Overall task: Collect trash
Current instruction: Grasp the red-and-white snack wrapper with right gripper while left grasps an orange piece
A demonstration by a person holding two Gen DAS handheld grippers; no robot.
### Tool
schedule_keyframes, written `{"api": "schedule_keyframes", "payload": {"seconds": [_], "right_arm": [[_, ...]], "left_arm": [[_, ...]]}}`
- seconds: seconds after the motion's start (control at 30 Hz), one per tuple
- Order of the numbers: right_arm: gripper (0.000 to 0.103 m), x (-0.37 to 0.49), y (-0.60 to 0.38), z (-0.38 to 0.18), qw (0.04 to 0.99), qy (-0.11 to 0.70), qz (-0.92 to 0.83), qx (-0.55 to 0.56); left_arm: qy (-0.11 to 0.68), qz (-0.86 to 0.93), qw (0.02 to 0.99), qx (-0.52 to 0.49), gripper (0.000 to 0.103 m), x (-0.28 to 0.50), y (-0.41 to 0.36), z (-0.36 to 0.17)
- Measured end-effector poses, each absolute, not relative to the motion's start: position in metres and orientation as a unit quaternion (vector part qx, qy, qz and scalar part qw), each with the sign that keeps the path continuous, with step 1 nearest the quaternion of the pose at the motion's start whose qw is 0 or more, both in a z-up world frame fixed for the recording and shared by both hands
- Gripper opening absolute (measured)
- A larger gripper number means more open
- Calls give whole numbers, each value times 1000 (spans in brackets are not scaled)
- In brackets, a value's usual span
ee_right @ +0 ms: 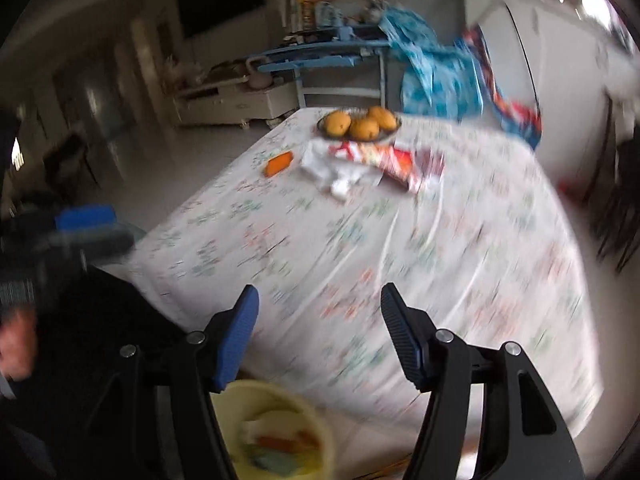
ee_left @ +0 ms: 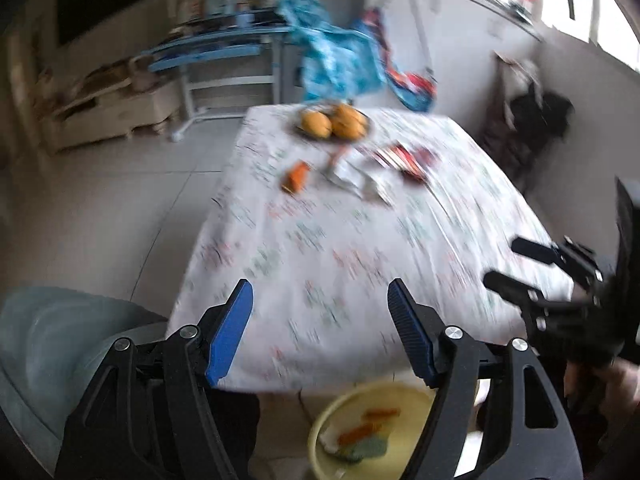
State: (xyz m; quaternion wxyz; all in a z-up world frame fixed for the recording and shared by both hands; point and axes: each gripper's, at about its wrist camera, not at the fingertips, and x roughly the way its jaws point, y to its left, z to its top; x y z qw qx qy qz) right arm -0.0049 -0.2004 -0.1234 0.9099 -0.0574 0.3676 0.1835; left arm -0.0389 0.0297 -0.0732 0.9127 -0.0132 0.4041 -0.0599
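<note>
Wrappers (ee_left: 384,168) lie across the table, well beyond both empty, spread grippers (ee_left: 320,332) (ee_right: 318,334).

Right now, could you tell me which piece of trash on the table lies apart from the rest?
The small orange wrapper lies alone, left of the white and red wrapper pile.

Tablecloth (ee_left: 360,248) glossy, printed, plastic-looking; yellow bin (ee_right: 312,432) smooth plastic; gripper pads (ee_left: 230,336) ribbed blue, matt.
</note>
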Motion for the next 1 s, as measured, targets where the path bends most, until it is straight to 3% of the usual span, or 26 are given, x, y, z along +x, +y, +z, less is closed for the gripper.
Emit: {"api": "schedule_keyframes", "payload": {"seconds": [0.37, 0.6, 0.73, 0.93, 1.0], "right_arm": [[60, 99, -160, -165, 872, 352, 145, -308], [41, 145, -151, -186, 849, 341, 127, -382], [15, 164, -172, -182, 861, 381, 139, -307], [4, 175, -218, -156, 893, 404, 170, -108], [3, 176, -240, -145, 897, 405, 177, -26]], "left_arm": [[416, 1, 909, -36, 69, 81, 37, -97], [445, 5, 896, 6, 69, 140, 18, -123], [457, 12, 889, 24, 69, 160, 10, -139], [471, 13, 882, 13, 68, 176, 11, -153], [473, 5, 881, 8, 64, 176, 11, -155]]}}
